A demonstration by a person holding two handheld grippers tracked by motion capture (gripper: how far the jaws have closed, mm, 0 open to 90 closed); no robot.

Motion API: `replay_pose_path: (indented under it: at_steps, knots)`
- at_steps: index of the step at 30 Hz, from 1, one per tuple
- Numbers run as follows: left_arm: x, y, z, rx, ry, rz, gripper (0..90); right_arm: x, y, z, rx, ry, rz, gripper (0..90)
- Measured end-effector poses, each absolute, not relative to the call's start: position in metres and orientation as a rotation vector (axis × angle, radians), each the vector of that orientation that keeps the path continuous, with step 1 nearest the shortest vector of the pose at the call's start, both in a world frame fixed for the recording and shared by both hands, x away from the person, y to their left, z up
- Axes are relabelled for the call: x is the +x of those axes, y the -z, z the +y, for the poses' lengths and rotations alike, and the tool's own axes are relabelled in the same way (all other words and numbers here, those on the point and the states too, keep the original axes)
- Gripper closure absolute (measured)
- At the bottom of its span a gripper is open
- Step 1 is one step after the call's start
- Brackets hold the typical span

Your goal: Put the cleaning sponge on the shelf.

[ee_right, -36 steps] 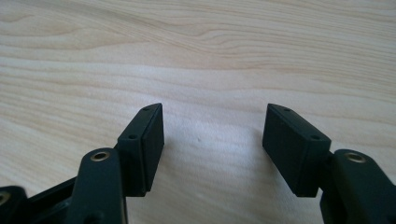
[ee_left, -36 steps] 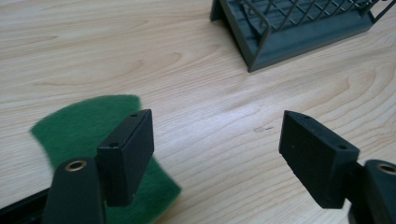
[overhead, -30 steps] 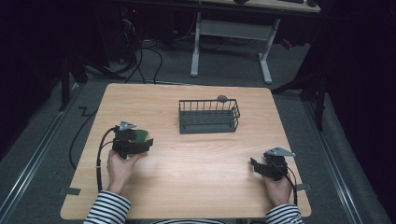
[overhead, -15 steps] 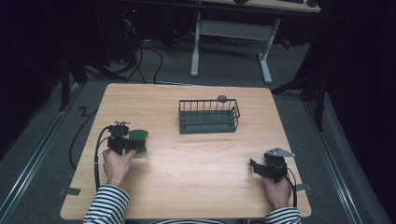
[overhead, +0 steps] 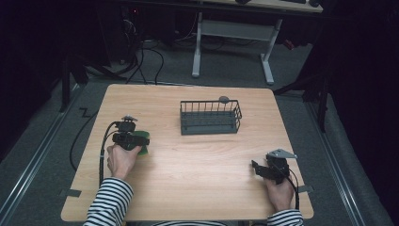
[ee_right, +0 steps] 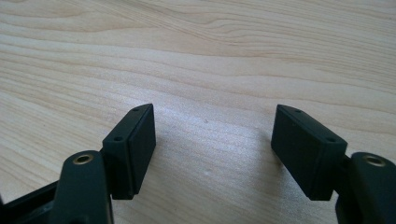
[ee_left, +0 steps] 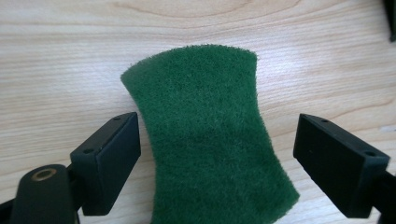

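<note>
Seen from above: a light wooden table (overhead: 197,188) on a dark floor, with desk legs and cables beyond its far edge. Near the middle of the far half, a dark wire basket (overhead: 210,117), seemingly empty, with a small grey round thing just behind its rim, too small to identify. At the near edge, two forearms in striped sleeves, one handheld gripper each.

On the left side: the left gripper (overhead: 134,140), low over the table, with a green scouring pad (overhead: 143,148) peeking out beneath it, well apart from the basket.

On the right side, near the table's front corner: the right gripper (overhead: 264,170), close to bare wood, grey plate on top.

Closer, along the left gripper (ee_left: 217,154): jaws spread wide, straddling the pad (ee_left: 210,140). One pad edge right beside, perhaps brushing, the jaw on the view's left; a clear gap before the other jaw. Nothing squeezed. Pad lying flat on the wood, fuzzy and fibrous, its long edges curving slightly inward.

Closer, along the right gripper (ee_right: 212,147): jaws spread wide over plain wood grain, nothing between them.

Likely handling of the pad: very light, soft, springy, rough enough not to slip, in no way fragile. Likely to buckle or fold under a hard pinch. Best hold, by judgement: across the narrower waist, jaws on the two long edges, with modest pressure.
</note>
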State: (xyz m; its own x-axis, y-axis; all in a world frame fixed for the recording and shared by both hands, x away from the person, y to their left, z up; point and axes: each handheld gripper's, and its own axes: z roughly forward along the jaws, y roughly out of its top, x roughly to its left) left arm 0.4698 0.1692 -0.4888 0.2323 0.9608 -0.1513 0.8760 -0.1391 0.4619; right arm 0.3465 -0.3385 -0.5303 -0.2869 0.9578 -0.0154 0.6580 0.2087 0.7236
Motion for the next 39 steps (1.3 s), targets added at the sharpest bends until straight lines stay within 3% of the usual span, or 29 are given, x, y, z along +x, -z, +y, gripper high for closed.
replay_pose_path:
  at_steps: [14,39]
  knots:
    - [0.479,0.503,0.169,2.09,-0.168,1.752,18.8,0.347,0.53,-0.338,1.491,-0.853,2.026,30.1]
    - [0.475,0.5,0.167,2.124,-0.195,1.718,27.7,0.347,0.53,-0.338,1.488,-0.853,2.032,30.0]
